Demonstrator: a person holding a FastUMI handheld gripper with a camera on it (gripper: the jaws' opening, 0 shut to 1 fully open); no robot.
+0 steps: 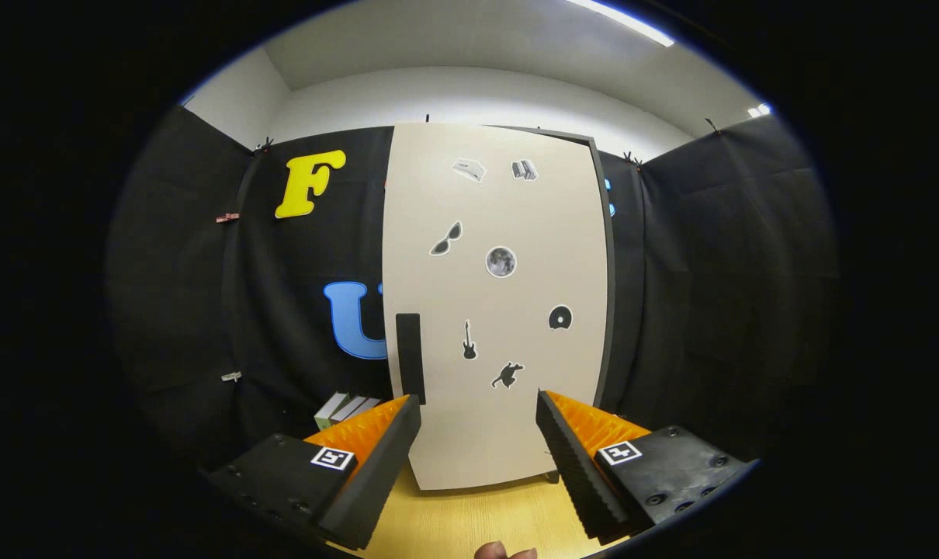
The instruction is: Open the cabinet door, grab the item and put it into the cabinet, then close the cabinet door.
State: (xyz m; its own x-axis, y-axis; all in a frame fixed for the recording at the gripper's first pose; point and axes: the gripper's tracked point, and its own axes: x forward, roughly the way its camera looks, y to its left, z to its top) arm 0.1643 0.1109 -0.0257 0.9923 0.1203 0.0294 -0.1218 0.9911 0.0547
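**Tongs spread before a shut cabinet door**

Left of the cabinet (pixel 497 310), low against the black cloth wall, a few books (pixel 347 408) stand on the wooden table (pixel 469 520), partly hidden behind the left finger. The cabinet's pale door (pixel 508 419) is closed, with a dark upright handle (pixel 410 357) near its left edge. Small stickers dot the door: sunglasses, a moon, a guitar, a disc, an animal; any writing on them is too small to read. The tongs (pixel 477 466) are released, fingers wide apart, grasping nothing, the door just ahead between them.
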